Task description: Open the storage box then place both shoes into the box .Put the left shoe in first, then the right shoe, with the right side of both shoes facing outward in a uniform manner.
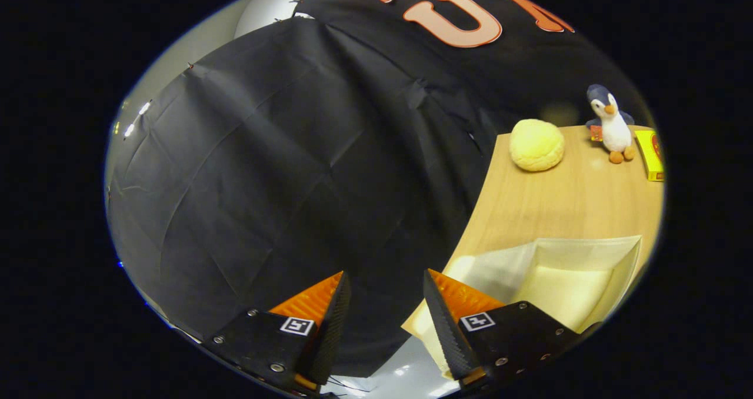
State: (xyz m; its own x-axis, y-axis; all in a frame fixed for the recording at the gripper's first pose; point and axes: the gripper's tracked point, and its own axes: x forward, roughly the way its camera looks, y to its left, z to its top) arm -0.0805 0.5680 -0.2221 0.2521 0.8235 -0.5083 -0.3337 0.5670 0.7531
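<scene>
- Your hand-held gripper (pixel 385 316) is open, its 2 fingers holding nothing, facing the black cloth wall (pixel 282 169).
- The open cream fabric storage box (pixel 565 281) sits on the light wooden bench (pixel 565 202), beside the fingers.

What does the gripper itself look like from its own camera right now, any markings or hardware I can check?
The gripper has two wedge-shaped fingers with finely ribbed inner faces, tapering to points and standing apart. Each sits on a black block carrying a small square black-and-white marker tag and several silver screws. No cables or sleeve are visible.
</scene>
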